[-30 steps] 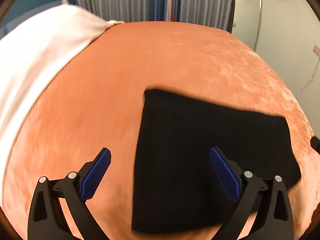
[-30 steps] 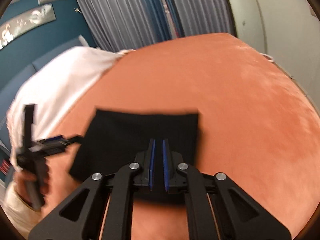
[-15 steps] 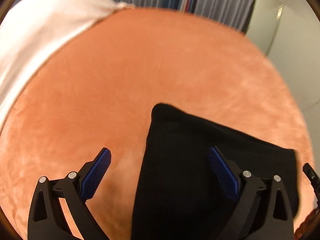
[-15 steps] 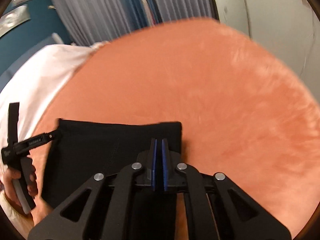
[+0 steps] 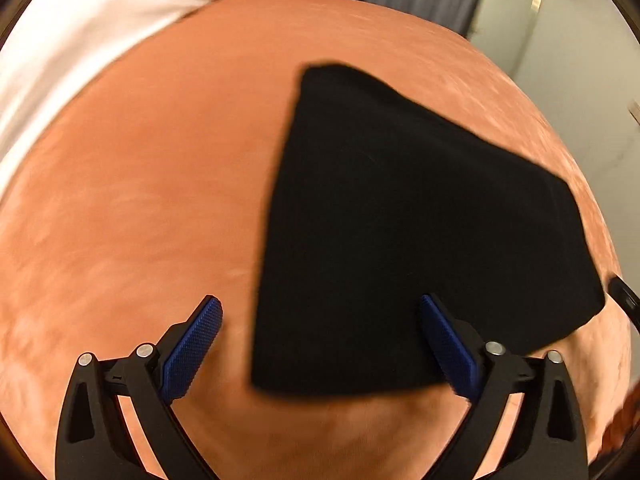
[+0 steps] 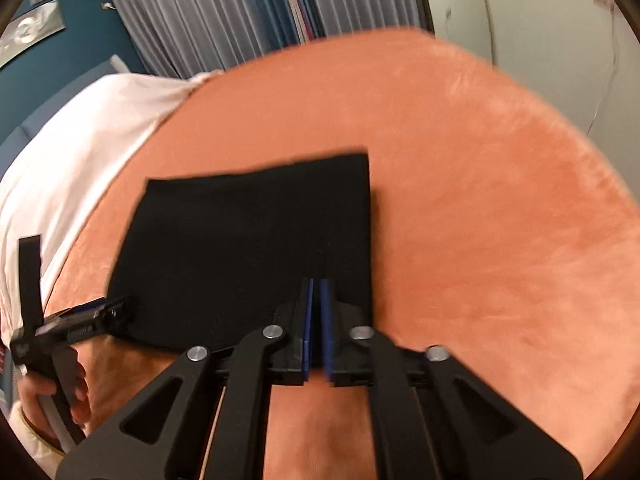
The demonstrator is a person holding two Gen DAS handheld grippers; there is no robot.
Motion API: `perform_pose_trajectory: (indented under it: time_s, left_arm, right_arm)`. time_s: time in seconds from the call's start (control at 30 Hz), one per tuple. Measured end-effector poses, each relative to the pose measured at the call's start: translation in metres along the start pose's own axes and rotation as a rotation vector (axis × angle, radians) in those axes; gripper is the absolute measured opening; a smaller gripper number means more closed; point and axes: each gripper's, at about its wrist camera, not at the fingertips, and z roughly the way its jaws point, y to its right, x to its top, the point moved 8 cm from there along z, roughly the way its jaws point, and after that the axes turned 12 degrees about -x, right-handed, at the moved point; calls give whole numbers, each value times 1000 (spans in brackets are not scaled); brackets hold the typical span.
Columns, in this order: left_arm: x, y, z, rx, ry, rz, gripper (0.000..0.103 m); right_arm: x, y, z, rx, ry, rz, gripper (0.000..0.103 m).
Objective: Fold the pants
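I have the black pants (image 6: 252, 248) already folded into a compact rectangle, lying flat on the orange bedspread (image 6: 500, 200) at the centre of the right wrist frame, so I judge the folding nearly done. My right gripper (image 6: 318, 320) sits at lower centre with its blue pads nearly together over the pants' near right corner; I cannot tell whether cloth is pinched between them. My left gripper (image 5: 320, 344) stands wide at the bottom of its frame, straddling the pants' near left edge, probably to square or grasp it. A white sheet (image 5: 80, 28) fills the upper left.
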Motion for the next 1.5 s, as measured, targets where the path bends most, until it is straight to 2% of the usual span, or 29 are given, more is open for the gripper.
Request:
perform_pose_trajectory:
  time_s: [0.17, 0.33, 0.5, 0.6, 0.87, 1.0, 1.33, 1.4, 1.5]
  left_arm:
    - [-15, 31, -78, 35, 140, 71, 97]
    - [-42, 62, -126, 74, 196, 145, 97]
    - [-63, 83, -152, 138, 237, 228, 97]
    - [-79, 85, -157, 121, 234, 231, 97]
    - [-108, 88, -169, 146, 242, 232, 98]
    - [-122, 87, -170, 159, 224, 231, 98]
    - [-150, 75, -170, 137, 189, 206, 98]
    - [-152, 71, -172, 137, 194, 193, 98]
    - [-155, 65, -172, 135, 193, 167, 98]
  right_arm:
    - [-29, -7, -68, 30, 50, 16, 6]
    - [-55, -23, -108, -56, 118, -53, 6]
    - [-69, -29, -128, -60, 146, -55, 6]
    - [-75, -34, -135, -55, 148, -55, 6]
    - [-94, -43, -148, -46, 137, -53, 6]
    - [-102, -48, -151, -43, 133, -60, 6]
    - [-118, -58, -157, -53, 138, -85, 6]
    - [-120, -60, -157, -56, 137, -93, 17]
    - [-123, -62, -158, -58, 140, -101, 21]
